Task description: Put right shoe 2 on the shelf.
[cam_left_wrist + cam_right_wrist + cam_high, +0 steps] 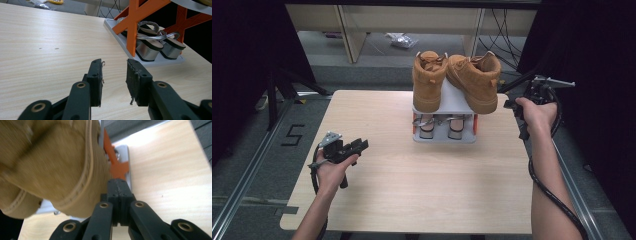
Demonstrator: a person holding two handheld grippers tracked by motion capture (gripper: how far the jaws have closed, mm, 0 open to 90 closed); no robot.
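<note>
My right gripper [117,187] sits beside the tan boot [474,77], jaws shut on nothing. My left gripper [113,72] waits, jaws open and empty. Next I must open up to grab the boot.

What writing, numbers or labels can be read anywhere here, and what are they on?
"5": a black numeral marked on the grey floor, left of the table.
No brand or label can be read on the tan boots.
No writing shows on the shoe rack, the silver sandals under it, or either tongs.
</note>
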